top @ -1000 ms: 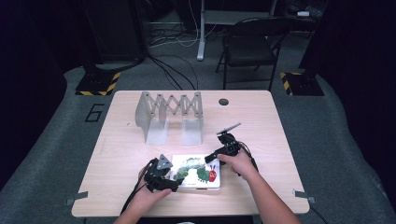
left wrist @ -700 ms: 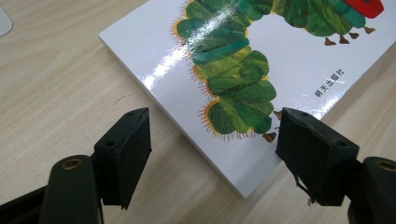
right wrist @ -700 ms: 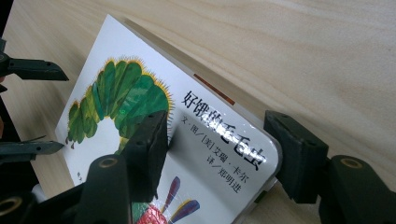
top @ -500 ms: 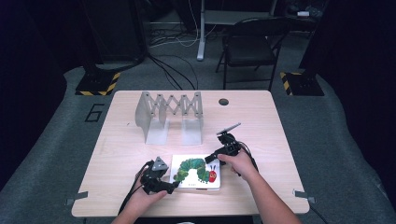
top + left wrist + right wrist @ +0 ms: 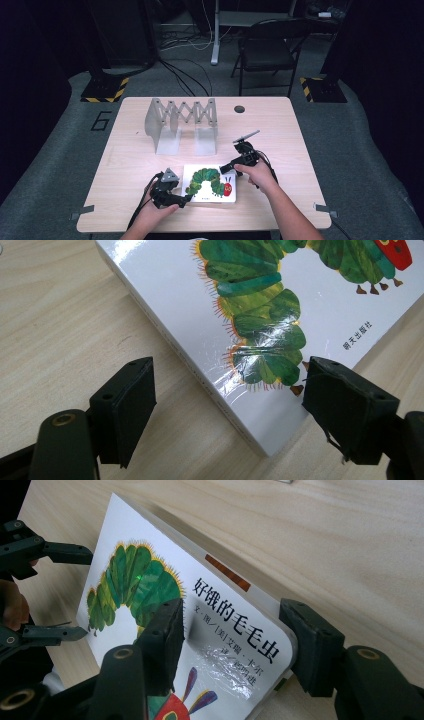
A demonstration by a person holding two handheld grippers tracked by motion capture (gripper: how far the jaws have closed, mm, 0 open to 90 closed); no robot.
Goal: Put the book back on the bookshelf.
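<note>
Book: the book (image 5: 210,184) lies flat and closed, cover up, near the surface's (image 5: 280,130) front edge, about midway along it.
Rack: a grey folding rack (image 5: 181,122) stands well behind it, toward the back edge, with nothing in it.
Left claw: the left claw (image 5: 186,199) is spread at the book's front left corner; in the left gripper view that corner (image 5: 260,435) sits between the jaws (one jaw over bare wood, the other against the front edge by the cover's lower margin), and the jaws have just been opening a little, with no pinch.
Right claw: the right claw (image 5: 226,168) straddles the back right corner; its jaws have just been closing, one over the cover and one outside the rounded corner (image 5: 280,645). Whether the pads press yet I cannot tell; a gap seems to remain.
Done: both claws are set at opposite corners.
Left: a firm grip, the lift, and probably standing the book in the rack.
</note>
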